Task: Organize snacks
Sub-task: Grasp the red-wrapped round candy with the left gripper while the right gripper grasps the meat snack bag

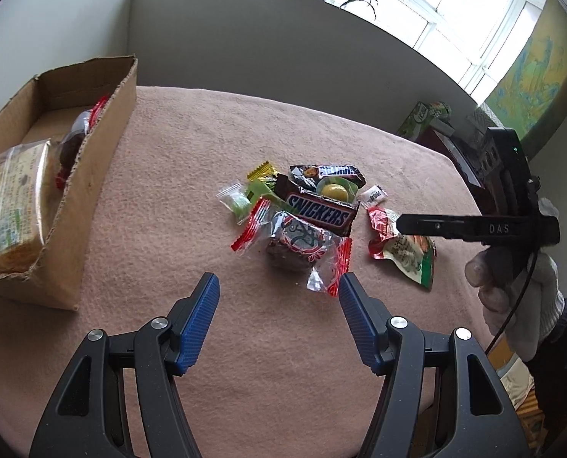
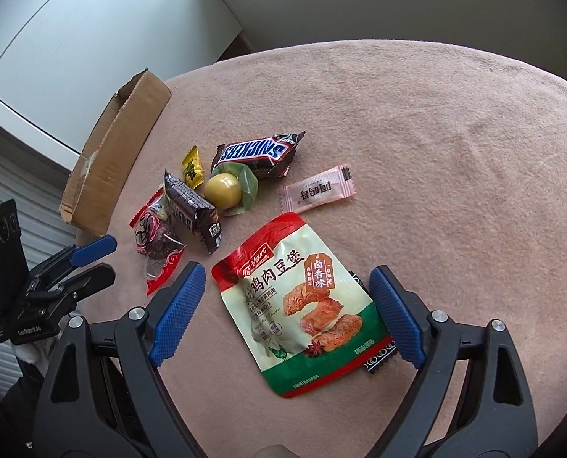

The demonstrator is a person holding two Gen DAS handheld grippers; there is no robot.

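A pile of snacks lies on the pink tablecloth: a Snickers bar, a red-ended clear pack with a dark cake, a yellow ball candy, small sweets. My left gripper is open, just short of the dark cake pack. A red, white and green chicken snack pouch lies flat between the fingers of my open right gripper. The right gripper also shows in the left wrist view, over the pouch. A cardboard box at the left holds a yellow cake pack and a dark cake pack.
A pink sachet lies beyond the pouch, a second Snickers bar farther back. A small dark packet pokes out under the pouch. The left gripper shows at the left of the right wrist view. Wall and window sill stand behind the table.
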